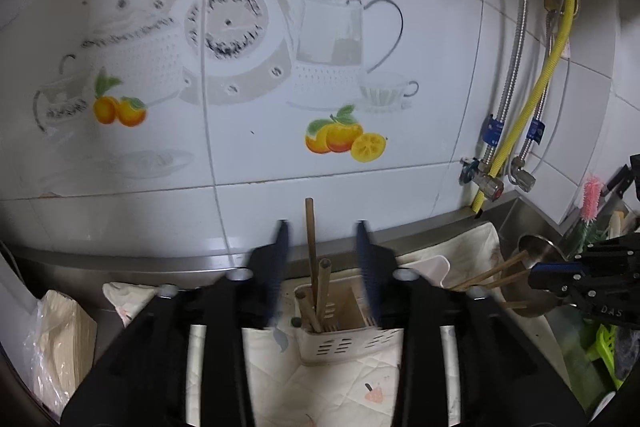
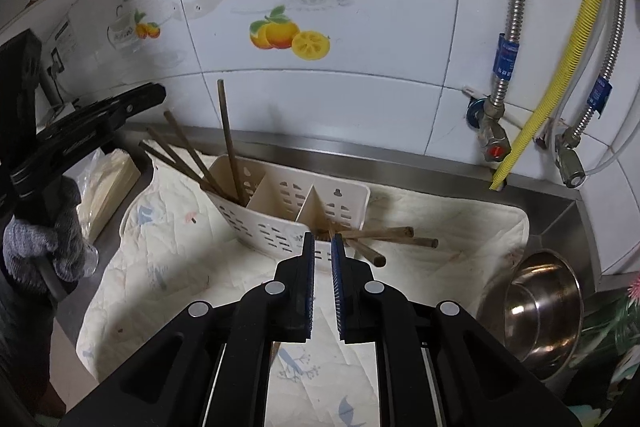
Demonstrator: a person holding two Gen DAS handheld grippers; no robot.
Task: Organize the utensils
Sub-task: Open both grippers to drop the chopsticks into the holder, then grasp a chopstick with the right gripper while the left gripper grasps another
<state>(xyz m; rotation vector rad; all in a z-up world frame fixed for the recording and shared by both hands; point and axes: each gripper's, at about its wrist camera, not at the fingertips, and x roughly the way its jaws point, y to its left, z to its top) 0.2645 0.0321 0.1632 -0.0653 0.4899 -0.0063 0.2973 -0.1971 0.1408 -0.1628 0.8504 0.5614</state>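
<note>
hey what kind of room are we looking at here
Most likely a home kitchen counter by the sink. The wall tiles carry teapot and fruit pictures, a yellow gas hose and water valves run down the wall, and a slotted utensil caddy with chopsticks sits beside a steel bowl.

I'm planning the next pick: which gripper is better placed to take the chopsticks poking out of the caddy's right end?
Right. The right gripper sits directly over those chopsticks; the left gripper is open at the caddy's far end.

Matt wooden chopsticks (image 2: pixel 230 143), cream plastic holder (image 2: pixel 280 223), shiny steel bowl (image 2: pixel 540 311), quilted cloth (image 2: pixel 168 267)
</note>
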